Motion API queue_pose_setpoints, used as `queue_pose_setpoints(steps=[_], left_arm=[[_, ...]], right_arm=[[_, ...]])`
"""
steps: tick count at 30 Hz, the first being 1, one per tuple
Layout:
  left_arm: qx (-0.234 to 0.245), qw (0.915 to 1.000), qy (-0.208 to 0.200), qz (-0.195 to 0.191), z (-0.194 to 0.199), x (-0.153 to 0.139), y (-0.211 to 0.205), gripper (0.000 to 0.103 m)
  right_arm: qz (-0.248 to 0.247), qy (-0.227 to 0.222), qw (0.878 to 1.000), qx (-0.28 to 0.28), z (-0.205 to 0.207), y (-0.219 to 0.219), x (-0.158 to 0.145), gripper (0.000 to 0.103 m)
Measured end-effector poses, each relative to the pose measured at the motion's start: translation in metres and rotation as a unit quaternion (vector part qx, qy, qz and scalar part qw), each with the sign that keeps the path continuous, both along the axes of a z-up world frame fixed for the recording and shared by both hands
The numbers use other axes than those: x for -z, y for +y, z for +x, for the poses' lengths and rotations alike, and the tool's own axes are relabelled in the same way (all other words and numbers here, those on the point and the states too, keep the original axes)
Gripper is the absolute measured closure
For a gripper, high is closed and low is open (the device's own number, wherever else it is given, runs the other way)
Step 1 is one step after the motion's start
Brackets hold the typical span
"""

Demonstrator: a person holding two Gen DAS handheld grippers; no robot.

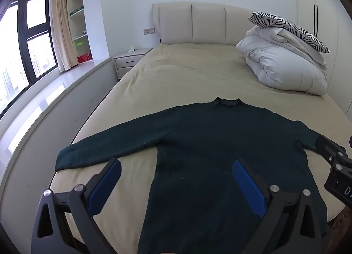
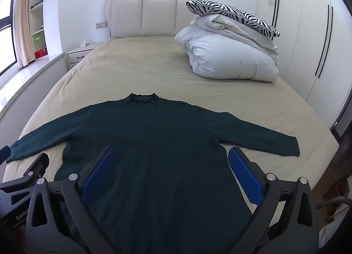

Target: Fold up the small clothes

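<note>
Dark green knit sweater (image 2: 149, 143) flat on bed (image 2: 154, 73): soft, limp; pinch at sleeve cuffs. Left hand-held gripper (image 1: 176, 174) and right hand-held gripper (image 2: 171, 161) both released, empty.

A zebra pillow (image 2: 233, 15) tops a white duvet (image 2: 231, 60) beside the headboard (image 2: 140, 19)

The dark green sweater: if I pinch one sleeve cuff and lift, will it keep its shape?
Probably not. The sweater lies limp and flat on the bed sheet, so it should drape and trail. Its knit looks fuzzy, so likely grippy against the sheet rather than sliding freely.
</note>
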State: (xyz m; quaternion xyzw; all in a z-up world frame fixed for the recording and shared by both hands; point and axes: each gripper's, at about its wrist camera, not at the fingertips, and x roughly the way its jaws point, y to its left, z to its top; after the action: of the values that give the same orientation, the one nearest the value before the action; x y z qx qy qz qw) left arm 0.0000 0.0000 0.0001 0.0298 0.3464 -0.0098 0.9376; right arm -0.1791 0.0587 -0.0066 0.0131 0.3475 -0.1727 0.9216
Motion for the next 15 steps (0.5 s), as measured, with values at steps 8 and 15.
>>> queue_pose_setpoints(steps=[8,15], left_arm=[[-0.002,1.0,0.001,-0.002,-0.001,0.008,0.004,0.0],[-0.004,1.0,0.004,-0.001,0.002,0.014,0.006,0.0]], right_arm=[[-0.001,0.0,1.0,-0.001,-0.001,-0.001,-0.002,0.0],[0.0,0.001,1.0,0.001,0.001,-0.003,-0.001,0.0]])
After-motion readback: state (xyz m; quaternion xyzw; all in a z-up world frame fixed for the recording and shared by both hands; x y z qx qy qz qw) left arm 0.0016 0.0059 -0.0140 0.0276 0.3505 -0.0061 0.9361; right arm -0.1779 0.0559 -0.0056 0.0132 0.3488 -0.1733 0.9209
